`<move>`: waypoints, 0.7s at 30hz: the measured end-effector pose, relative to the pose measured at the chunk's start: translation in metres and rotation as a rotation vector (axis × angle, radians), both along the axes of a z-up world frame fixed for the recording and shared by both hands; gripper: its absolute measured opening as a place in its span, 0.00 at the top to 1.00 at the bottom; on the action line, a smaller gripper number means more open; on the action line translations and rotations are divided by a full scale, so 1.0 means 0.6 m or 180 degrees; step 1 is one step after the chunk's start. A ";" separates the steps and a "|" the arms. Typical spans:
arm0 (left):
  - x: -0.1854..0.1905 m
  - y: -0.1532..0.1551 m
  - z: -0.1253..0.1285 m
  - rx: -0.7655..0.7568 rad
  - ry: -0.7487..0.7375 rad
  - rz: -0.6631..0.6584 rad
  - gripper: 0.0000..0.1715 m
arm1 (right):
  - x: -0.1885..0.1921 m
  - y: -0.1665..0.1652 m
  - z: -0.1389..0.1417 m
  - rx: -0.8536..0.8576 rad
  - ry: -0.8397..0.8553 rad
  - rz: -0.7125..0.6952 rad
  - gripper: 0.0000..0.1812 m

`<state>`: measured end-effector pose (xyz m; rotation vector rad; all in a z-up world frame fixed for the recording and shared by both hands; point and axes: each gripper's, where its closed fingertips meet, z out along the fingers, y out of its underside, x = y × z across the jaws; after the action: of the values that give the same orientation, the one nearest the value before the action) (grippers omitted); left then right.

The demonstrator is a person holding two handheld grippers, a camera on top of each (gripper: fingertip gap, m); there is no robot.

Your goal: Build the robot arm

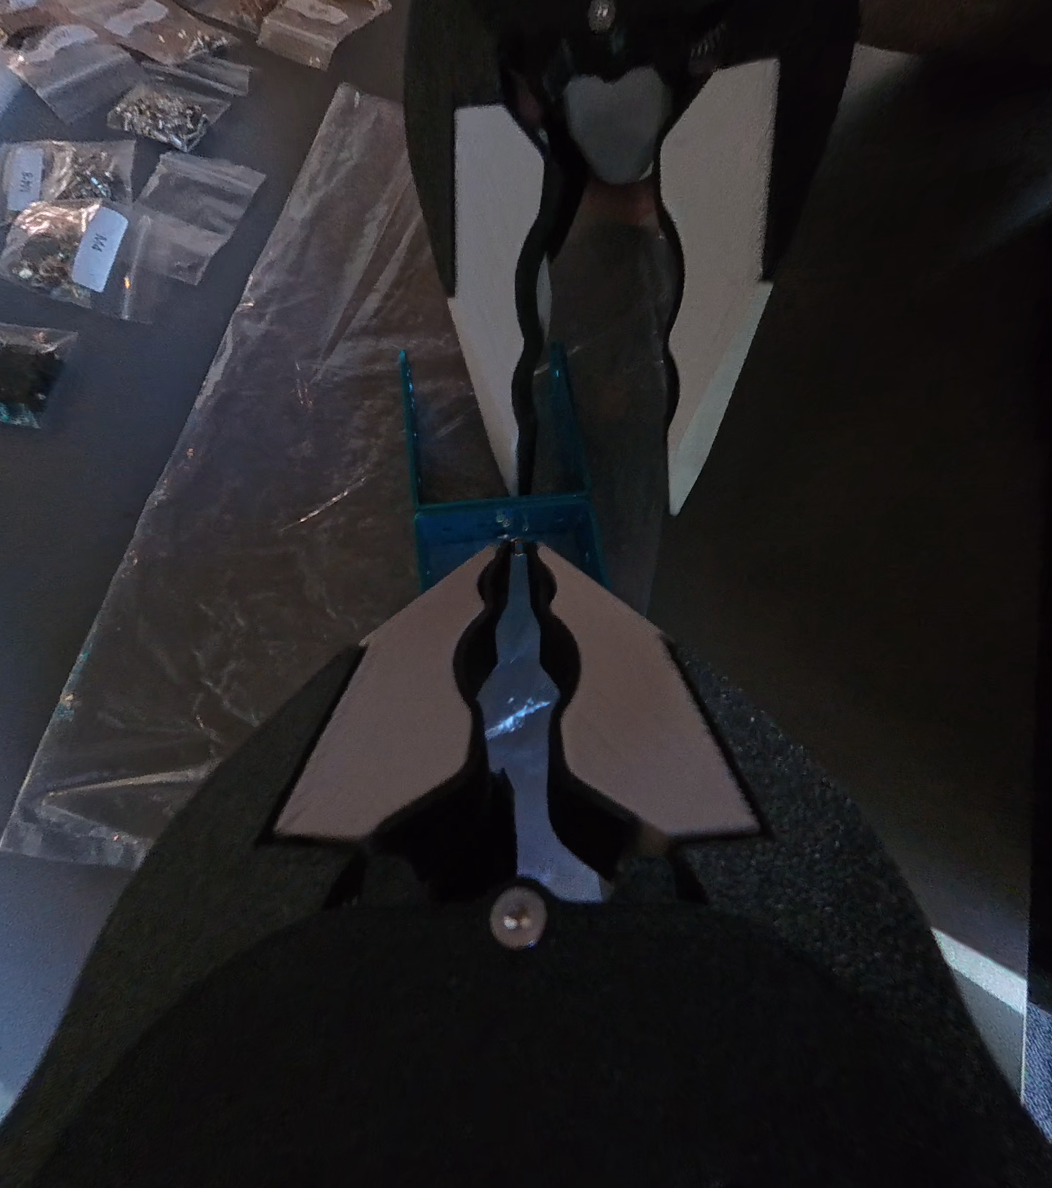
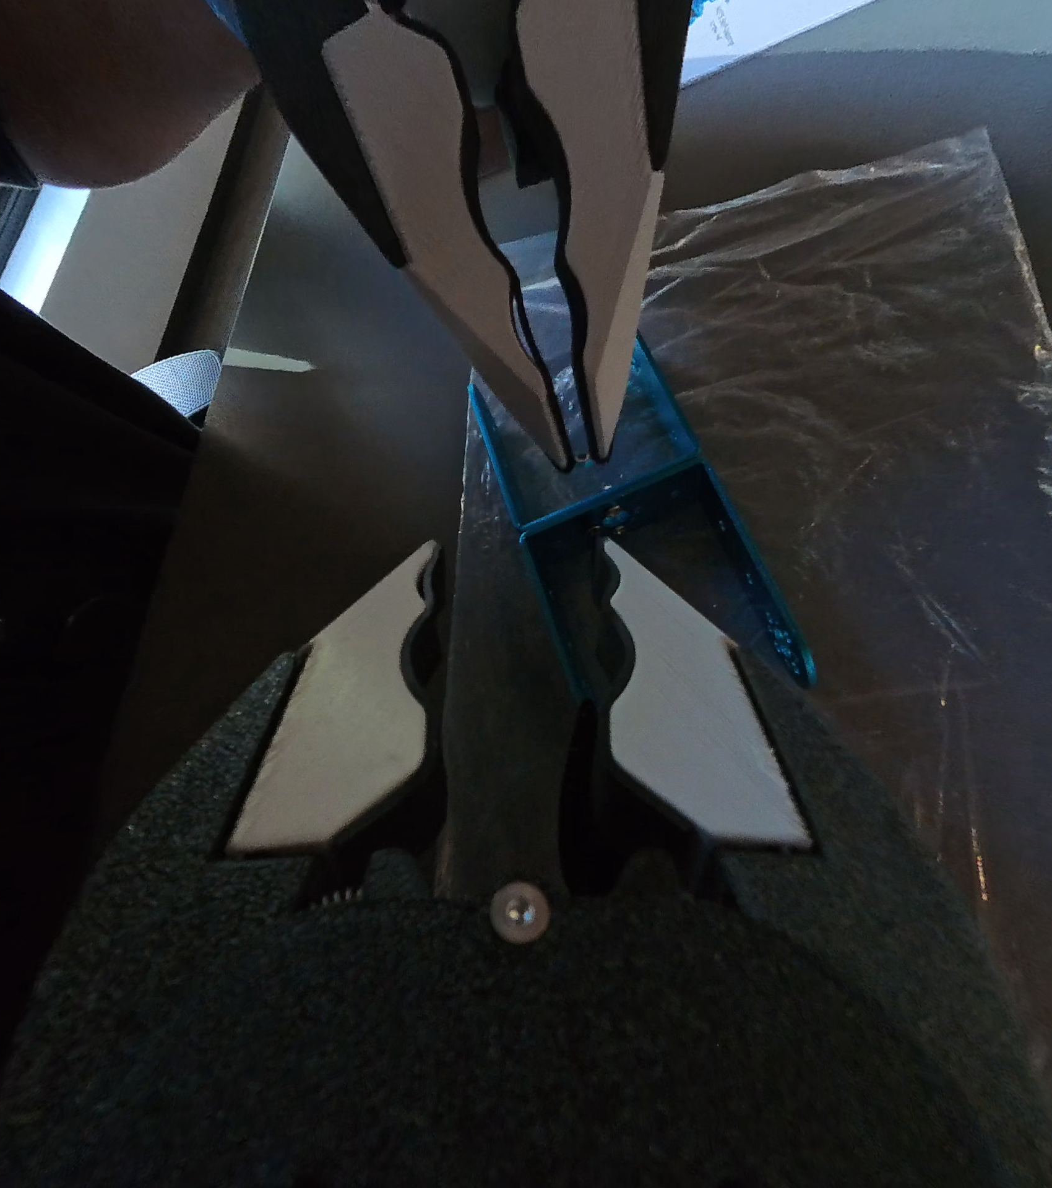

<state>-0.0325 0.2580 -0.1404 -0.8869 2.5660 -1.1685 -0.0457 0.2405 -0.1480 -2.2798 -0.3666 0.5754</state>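
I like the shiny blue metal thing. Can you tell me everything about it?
The blue metal bracket looks like thin anodized sheet metal: two U-shaped pieces joined at a crosswall with small screws and rows of holes. It stands on a clear plastic sheet. The left gripper pinches something tiny at the crosswall; the right gripper straddles one side wall.

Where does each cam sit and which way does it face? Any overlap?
Left wrist view: on the left gripper, looking along its fingers at the blue metal H-shaped bracket; right gripper opposite.
Right wrist view: on the right gripper, facing the bracket the other way; left gripper pinching a small screw.
Shared: bracket, both grippers, clear plastic sheet.
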 end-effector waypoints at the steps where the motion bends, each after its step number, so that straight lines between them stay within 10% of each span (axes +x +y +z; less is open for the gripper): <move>1: -0.001 -0.004 -0.001 -0.0016 0.0016 -0.0025 0.98 | -0.001 0.000 0.000 0.0005 0.0002 0.0009 0.76; 21: 0.005 -0.010 -0.017 -0.0055 0.0027 0.0012 0.98 | -0.003 0.003 0.003 0.0041 0.0022 0.0018 0.76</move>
<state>-0.0292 0.2522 -0.1506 -0.9018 2.5635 -1.1900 -0.0474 0.2425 -0.1460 -2.2644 -0.3726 0.5822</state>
